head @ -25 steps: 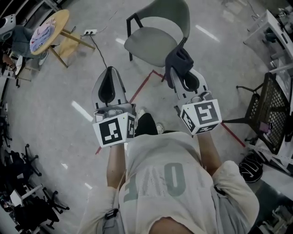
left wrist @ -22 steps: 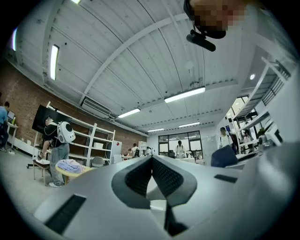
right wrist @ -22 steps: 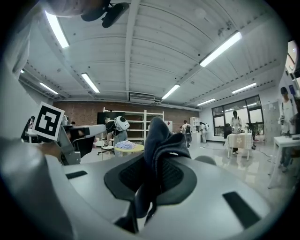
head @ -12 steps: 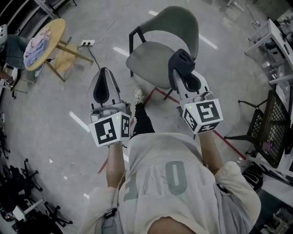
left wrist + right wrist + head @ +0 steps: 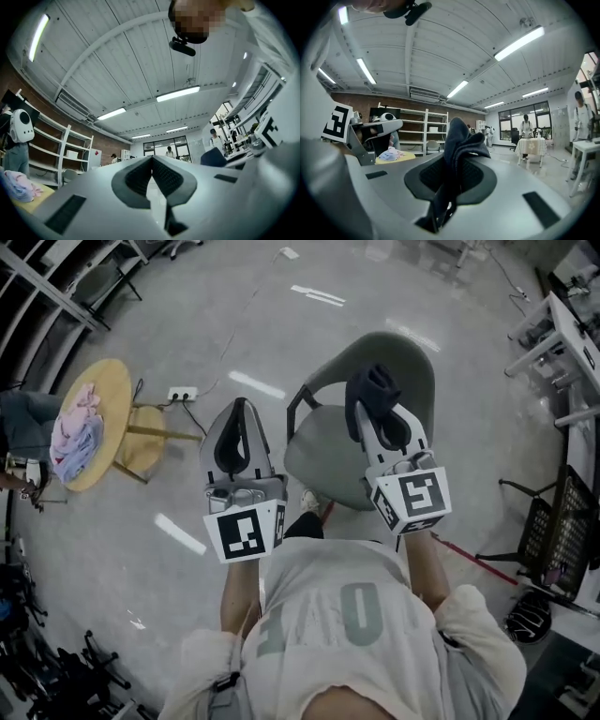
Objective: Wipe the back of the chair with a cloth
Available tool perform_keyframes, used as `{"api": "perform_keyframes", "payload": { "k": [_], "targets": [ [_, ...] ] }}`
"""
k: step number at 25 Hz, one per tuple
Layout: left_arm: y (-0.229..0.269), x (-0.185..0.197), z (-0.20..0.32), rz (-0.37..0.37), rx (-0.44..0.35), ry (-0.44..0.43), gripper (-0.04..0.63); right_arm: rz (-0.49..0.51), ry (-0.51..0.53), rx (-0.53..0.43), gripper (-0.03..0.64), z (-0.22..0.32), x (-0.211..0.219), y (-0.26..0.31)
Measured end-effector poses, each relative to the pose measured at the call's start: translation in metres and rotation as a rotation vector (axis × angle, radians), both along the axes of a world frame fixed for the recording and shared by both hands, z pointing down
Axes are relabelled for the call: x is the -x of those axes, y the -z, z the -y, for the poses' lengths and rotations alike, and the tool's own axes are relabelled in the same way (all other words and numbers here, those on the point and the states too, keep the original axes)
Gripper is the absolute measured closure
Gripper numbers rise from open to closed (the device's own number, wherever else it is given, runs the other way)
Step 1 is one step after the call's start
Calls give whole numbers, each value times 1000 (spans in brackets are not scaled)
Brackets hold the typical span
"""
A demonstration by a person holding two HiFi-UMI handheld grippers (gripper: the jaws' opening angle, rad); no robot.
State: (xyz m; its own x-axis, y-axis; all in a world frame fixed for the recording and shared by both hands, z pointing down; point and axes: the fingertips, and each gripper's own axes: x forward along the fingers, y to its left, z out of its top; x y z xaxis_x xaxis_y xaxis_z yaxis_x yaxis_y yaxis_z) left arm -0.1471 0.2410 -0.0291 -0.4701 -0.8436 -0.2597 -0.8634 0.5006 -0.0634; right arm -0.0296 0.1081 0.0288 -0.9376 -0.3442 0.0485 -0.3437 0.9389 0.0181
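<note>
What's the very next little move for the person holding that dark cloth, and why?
Probably tip the right gripper down and forward to bring the dark cloth onto the chair back. The cloth is clamped in its jaws, but the right gripper view shows only the room, no chair, so it likely isn't touching yet. The left gripper is shut and empty.

The 2 jaws of the right hand-held gripper (image 5: 452, 176) are seen closed on a dark cloth (image 5: 459, 133), which is pinched between the black pads and stands bunched above them. Beyond, at the left, a pale pink bundle (image 5: 391, 153) is seen lying on a round yellow bench (image 5: 407, 157), with white shelves (image 5: 423, 125) set against a brick wall behind it.
</note>
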Motion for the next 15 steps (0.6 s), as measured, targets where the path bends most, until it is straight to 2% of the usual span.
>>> {"api": "perform_keyframes", "payload": {
  "k": [4, 7, 11, 15],
  "targets": [
    [9, 50, 48, 6, -1, -52, 578, 18, -38, 9, 560, 38, 52, 9],
    [7, 70, 77, -23, -3, -90, 578, 20, -66, 30, 560, 58, 71, 8],
    [3, 72, 110, -52, -3, -130, 580, 54, -90, 49, 560, 82, 73, 14],
    [-5, 64, 134, -71, -8, -128, 579, 65, -92, 45, 560, 101, 64, 15]
  ]
}}
